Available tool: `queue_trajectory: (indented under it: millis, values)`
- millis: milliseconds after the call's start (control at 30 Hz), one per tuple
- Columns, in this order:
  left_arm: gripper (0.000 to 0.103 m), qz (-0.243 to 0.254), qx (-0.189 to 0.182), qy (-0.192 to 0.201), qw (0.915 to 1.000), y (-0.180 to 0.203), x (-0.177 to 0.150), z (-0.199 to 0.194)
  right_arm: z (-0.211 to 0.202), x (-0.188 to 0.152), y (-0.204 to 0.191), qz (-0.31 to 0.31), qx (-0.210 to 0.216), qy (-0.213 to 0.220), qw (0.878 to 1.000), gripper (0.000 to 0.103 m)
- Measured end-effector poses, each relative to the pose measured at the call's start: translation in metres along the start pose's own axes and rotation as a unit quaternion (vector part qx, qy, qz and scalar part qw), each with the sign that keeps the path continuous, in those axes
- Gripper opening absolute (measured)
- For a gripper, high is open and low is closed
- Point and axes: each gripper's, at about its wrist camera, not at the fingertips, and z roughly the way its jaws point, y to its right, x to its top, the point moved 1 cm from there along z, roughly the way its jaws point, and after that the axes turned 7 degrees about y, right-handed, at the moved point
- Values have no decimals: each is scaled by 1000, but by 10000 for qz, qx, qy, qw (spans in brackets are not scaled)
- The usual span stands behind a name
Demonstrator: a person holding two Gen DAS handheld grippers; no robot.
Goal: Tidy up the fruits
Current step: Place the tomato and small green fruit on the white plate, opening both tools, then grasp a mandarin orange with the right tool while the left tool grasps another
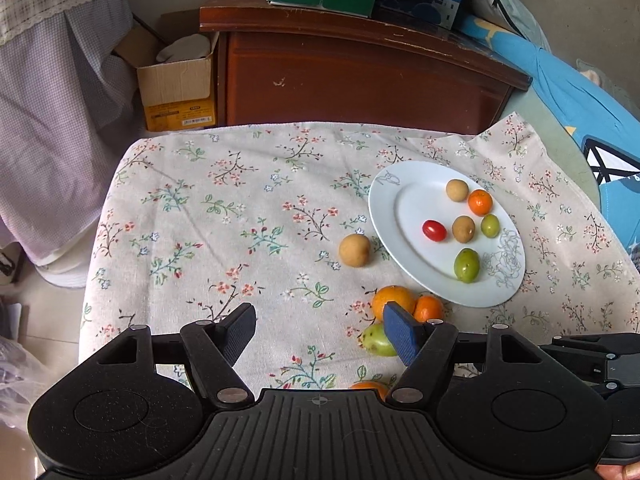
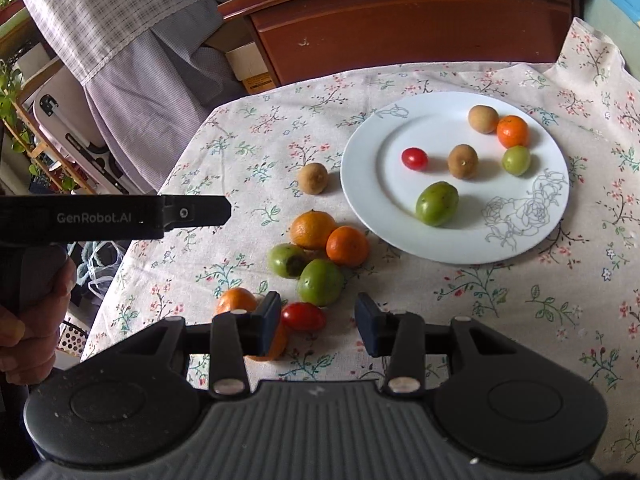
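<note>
A white plate holds several fruits: a red tomato, brown longans, an orange and green fruits. Left of the plate, loose fruit lies on the floral cloth: a brown longan, two oranges, two green fruits, a red tomato and another orange. My right gripper is open just above the loose tomato, which lies between its fingers near the left pad, not pressed. My left gripper is open over bare cloth, its right finger in front of the oranges.
A dark wooden cabinet with cartons on top stands behind the table. A cardboard box sits on the floor to its left. A hand grips the left tool's black housing past the table's left edge.
</note>
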Motion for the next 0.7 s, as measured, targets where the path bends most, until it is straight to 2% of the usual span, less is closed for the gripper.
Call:
queue_trajectory:
  millis: [233, 700]
  values:
    - [70, 13, 119, -278, 9995, -7, -18, 2, 6, -14, -17, -270, 162, -240, 9992, 42]
    - [70, -97, 158, -341, 9992, -11, -17, 2, 22, -19, -33, -476, 57, -293, 9984, 42]
